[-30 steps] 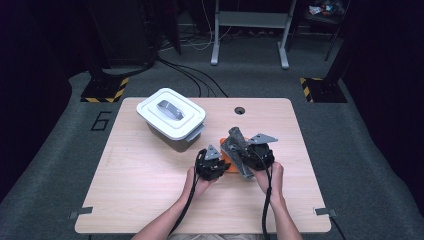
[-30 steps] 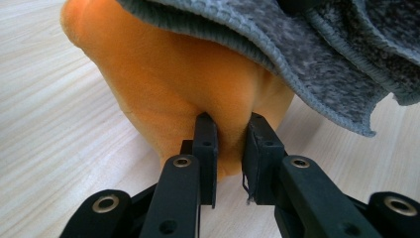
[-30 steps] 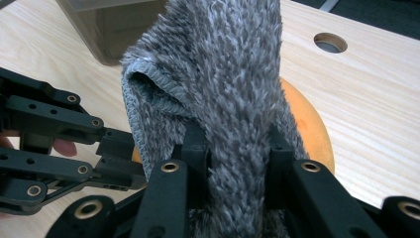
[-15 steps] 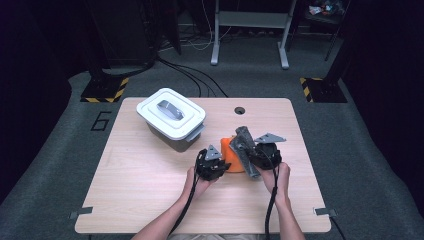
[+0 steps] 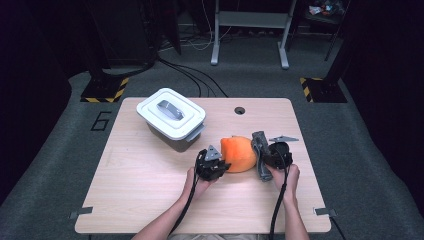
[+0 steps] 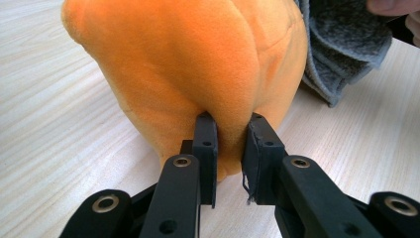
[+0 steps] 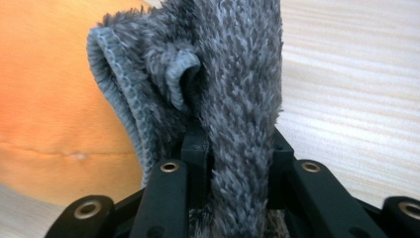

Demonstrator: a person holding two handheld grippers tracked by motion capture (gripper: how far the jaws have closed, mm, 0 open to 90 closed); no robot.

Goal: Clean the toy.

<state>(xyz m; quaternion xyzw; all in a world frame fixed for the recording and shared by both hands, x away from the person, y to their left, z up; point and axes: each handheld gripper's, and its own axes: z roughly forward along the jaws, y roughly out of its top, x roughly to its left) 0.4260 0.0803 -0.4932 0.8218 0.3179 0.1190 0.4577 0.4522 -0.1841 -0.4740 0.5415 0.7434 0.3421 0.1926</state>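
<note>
Fingers, left gripper (image 6: 229, 148): nearly closed, pinching a fold of the orange plush toy (image 6: 198, 64) at its lower edge; the fabric bulges up and out just beyond the tips.
Fingers, right gripper (image 7: 233, 148): nearly closed on a bunched fold of grey fleece cloth (image 7: 233, 64), which stands up between and above the tips.

Item 1, orange plush toy (image 5: 239, 154): lies on the table between the two sets of fingers, touching the cloth on its far side from the left fingers. Judged light, soft and compressible, not fragile; the pile is grippy, not slippery. A pinch takes only skin and stuffing, so best hold is a deep fold or a seam, not the rounded face.

Item 2, grey fleece cloth (image 5: 260, 155): draped just beside the toy, against the right fingers. Judged limp and light; it will sag and trail from any single hold, so take it at a gathered edge.

Item 3, white lidded box (image 5: 171, 118) with a grey handle (image 5: 170, 110): well beyond the left fingers, apart from the toy.

Item 4, wooden table (image 5: 140, 195): bare near the fingers; cable hole (image 5: 239, 110) far beyond them.

Obstruction: none between fingers and box, as far as visible; the trailing cables (image 5: 186, 210) run back toward the person.
</note>
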